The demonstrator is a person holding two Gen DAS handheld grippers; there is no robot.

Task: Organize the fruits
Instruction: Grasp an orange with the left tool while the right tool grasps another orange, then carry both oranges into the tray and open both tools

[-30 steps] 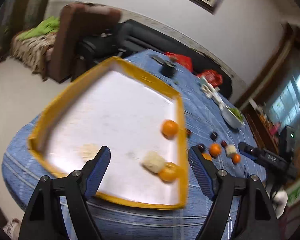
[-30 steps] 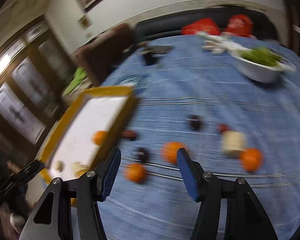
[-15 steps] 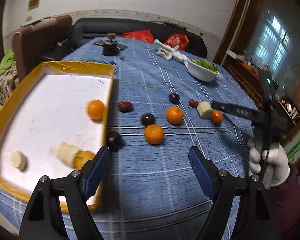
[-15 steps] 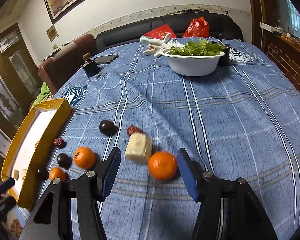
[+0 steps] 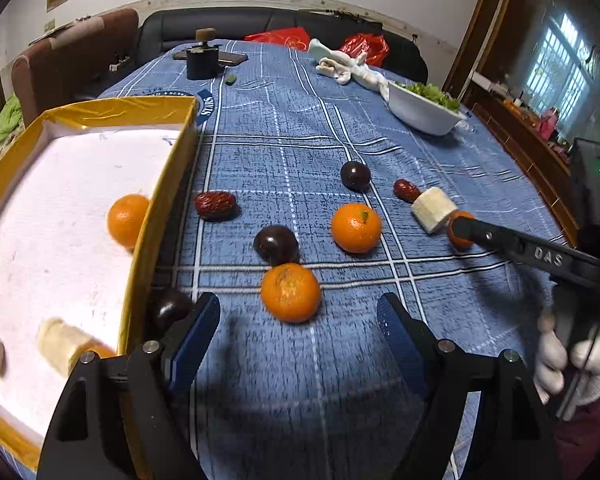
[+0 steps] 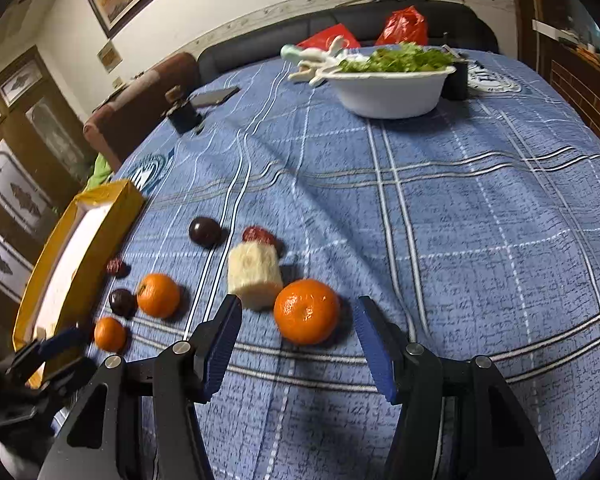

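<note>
My left gripper point(image 5: 299, 316) is open and empty, just short of an orange point(image 5: 290, 292) on the blue cloth. My right gripper point(image 6: 298, 334) is open, its jaws either side of another orange point(image 6: 307, 311), not touching it. A banana piece point(image 6: 254, 280) lies just left of that orange. A third orange point(image 5: 356, 227), dark plums point(image 5: 276, 244) point(image 5: 355, 176) and red dates point(image 5: 215, 205) point(image 5: 406, 190) lie between. The yellow-rimmed white tray point(image 5: 168, 184) at the left holds an orange point(image 5: 127, 220) and banana pieces point(image 5: 60, 346).
A white bowl of greens point(image 6: 392, 84) stands at the back. A dark box point(image 5: 202, 62), a phone point(image 5: 230, 57), a white cloth point(image 5: 348, 68) and red bags point(image 5: 364, 46) lie at the far end. A plum point(image 5: 168, 308) sits against the tray's outer wall.
Both grippers swung from the tray side toward the loose fruit and moved closer. The right gripper now frames the rightmost orange; the left now faces the nearest orange.
</note>
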